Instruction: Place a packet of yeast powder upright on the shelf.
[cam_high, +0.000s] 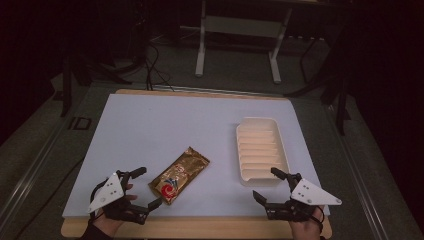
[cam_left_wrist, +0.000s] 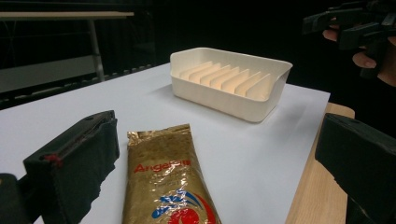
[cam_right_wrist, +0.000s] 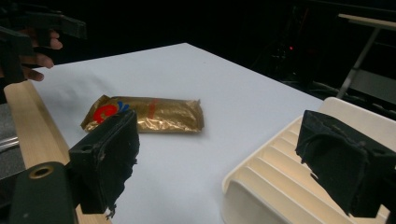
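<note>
A gold foil packet (cam_high: 179, 174) with a red and blue logo lies slantwise on the white sheet (cam_high: 165, 125), near the front. It also lies in the left gripper view as the packet (cam_left_wrist: 168, 182) and in the right gripper view as the packet (cam_right_wrist: 149, 113). My left gripper (cam_high: 147, 187) stands open just left of the packet's near end, nothing between its jaws. A cream ribbed tray (cam_high: 261, 150) sits at the right. My right gripper (cam_high: 266, 184) is open at the tray's near end, empty.
The white sheet covers a wooden table whose bare edge (cam_high: 210, 227) runs along the front. A white-legged table frame (cam_high: 235, 45) and cables stand on the dark floor behind. The surroundings are dark.
</note>
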